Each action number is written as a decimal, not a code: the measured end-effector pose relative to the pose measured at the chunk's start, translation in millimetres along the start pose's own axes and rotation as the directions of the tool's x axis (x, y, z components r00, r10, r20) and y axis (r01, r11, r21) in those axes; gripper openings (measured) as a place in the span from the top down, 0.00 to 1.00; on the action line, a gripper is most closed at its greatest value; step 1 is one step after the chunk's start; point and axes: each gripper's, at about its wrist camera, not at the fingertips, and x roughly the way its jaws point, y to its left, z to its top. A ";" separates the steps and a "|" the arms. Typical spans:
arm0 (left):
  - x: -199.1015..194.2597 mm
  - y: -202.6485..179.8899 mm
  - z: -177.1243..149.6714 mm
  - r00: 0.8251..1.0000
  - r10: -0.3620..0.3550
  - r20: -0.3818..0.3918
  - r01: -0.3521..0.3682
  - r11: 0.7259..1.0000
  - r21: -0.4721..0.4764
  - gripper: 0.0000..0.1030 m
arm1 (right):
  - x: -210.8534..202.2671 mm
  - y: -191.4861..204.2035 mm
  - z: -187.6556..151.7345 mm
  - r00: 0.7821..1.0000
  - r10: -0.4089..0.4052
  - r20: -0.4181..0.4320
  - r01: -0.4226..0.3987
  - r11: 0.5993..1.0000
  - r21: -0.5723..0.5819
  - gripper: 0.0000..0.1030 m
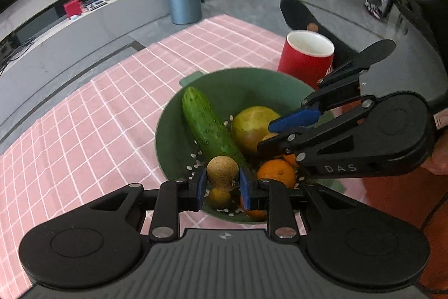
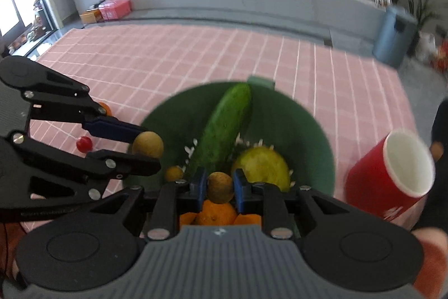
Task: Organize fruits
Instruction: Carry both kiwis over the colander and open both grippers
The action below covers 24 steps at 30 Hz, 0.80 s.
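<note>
Fruits sit in a green colander bowl [image 1: 168, 136] on the surface, which is covered by a pink checked cloth [image 1: 92, 116]. A red cup [image 1: 305, 60] stands just beside the bowl. Inside, a long cucumber [image 1: 207, 125] leans against the wall, with a yellow-green pear [image 1: 252, 125] next to it and oranges [image 1: 275, 173] near the rim. The left gripper [image 1: 222, 187] is clamped on a small brown round fruit [image 1: 222, 173] above the bowl's near edge; the right gripper [image 2: 219, 188] is clamped on another small brown fruit [image 2: 220, 187] over the oranges. A loose brown fruit [image 2: 174, 173] lies in the bowl. A cherry tomato [image 2: 84, 143] rests on the cloth outside the bowl.
</note>
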 end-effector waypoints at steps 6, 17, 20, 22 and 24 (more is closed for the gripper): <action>16.9 -5.7 -1.6 0.999 0.008 -0.037 -0.005 0.998 0.069 0.73 | 20.5 -8.8 -0.5 0.999 0.020 -0.047 -0.016 0.996 0.091 0.84; 33.1 -1.0 0.3 0.997 0.016 -0.081 -0.011 0.998 0.066 0.72 | 32.4 -6.9 1.7 0.996 0.049 -0.075 -0.037 0.987 0.155 0.83; 33.3 -1.1 0.3 0.997 0.019 -0.078 -0.013 0.997 0.071 0.72 | 34.6 -6.1 2.4 0.996 0.053 -0.074 -0.040 0.986 0.163 0.83; 33.7 -0.6 0.9 0.997 0.017 -0.078 -0.012 0.998 0.069 0.71 | 35.6 -5.9 2.2 0.996 0.050 -0.074 -0.038 0.986 0.159 0.83; 33.3 0.6 0.3 0.997 0.015 -0.076 -0.010 0.998 0.066 0.67 | 34.3 -5.8 2.4 0.996 0.047 -0.075 -0.035 0.987 0.157 0.82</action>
